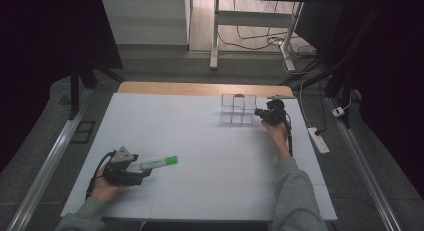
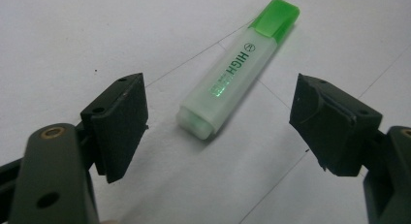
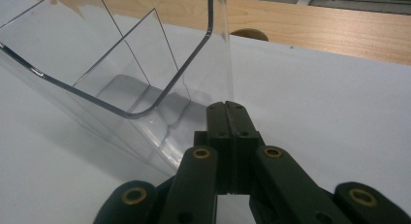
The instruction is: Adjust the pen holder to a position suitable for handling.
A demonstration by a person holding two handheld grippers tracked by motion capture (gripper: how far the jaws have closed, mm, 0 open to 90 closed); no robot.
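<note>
With my left gripper (image 2: 218,132) spread wide around the green highlighter (image 2: 232,73) lying flat just ahead, I should advance and squeeze mid-barrel; my right gripper (image 3: 231,112), shut and empty, braces the clear organizer (image 3: 116,69).

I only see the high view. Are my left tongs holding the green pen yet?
Observer: No. The left tongs stand wide open. The highlighter lies on the table between them, touching neither side.
Operator: Does it have writing on it?
Observer: Yes, HIGH is printed along its pale body. Its green cap points away from the tongs.
Operator: What about my right tongs?
Observer: The right tongs are shut with nothing between them. Their tips are right at the rounded corner of the clear box.
</note>
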